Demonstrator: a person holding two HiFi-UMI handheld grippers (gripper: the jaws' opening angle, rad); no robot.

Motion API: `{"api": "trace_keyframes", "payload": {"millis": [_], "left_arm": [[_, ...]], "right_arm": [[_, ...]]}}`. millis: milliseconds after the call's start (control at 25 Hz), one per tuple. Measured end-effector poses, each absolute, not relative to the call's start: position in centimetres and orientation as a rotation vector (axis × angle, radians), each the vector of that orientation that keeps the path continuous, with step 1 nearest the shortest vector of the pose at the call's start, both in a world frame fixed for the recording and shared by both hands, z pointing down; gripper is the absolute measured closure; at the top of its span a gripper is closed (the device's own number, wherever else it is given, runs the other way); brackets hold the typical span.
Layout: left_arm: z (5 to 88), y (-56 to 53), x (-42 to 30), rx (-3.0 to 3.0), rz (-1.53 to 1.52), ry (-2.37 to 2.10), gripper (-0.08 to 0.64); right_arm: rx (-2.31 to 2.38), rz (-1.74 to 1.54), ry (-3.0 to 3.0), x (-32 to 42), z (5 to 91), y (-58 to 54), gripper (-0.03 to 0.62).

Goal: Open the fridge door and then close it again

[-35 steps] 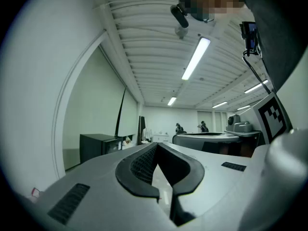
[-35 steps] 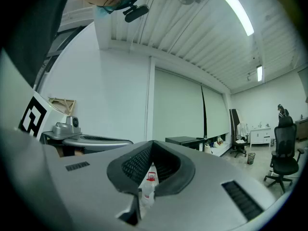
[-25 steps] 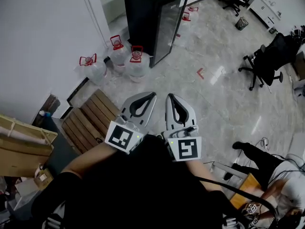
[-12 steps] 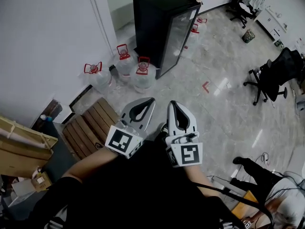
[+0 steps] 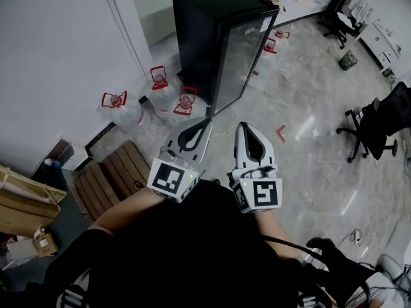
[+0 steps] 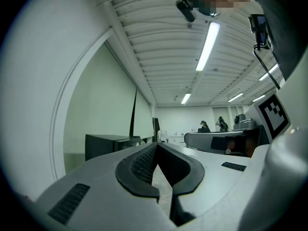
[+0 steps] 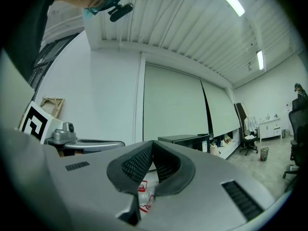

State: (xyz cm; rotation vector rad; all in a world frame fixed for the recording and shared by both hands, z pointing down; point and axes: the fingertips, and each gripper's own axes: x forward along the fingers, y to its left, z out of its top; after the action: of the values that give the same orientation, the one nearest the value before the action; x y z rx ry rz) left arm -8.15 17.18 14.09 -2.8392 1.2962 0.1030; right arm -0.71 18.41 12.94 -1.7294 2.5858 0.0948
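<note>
Nearer now to the black fridge (image 5: 221, 37), door shut, well ahead beside water jugs (image 5: 160, 87), left gripper (image 5: 204, 124) and right gripper (image 5: 244, 128) both pressed together on nothing, handle likely beyond reach.

Black top (image 5: 192, 249), sleeves (image 5: 76, 262) perhaps short
</note>
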Motion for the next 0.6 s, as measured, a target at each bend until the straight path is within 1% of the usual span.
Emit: {"api": "trace_keyframes", "payload": {"millis": [160, 280, 600], "left_arm": [[14.6, 12.4, -4.9, -2.840, 0.060, 1.350, 0.552], [14.3, 9.3, -3.8, -2.790, 0.036, 1.421, 0.552], [18.4, 2.3, -3.8, -2.777, -0.123, 1.484, 0.552]], "right_arm": [[-1.696, 0.071, 2.621, 2.3, 12.4, 14.3, 0.577], [-1.680, 0.031, 2.629, 4.0, 12.7, 11.7, 0.577], [-1.696, -0.064, 2.667, 3.7, 15.9, 4.1, 0.577]]}}
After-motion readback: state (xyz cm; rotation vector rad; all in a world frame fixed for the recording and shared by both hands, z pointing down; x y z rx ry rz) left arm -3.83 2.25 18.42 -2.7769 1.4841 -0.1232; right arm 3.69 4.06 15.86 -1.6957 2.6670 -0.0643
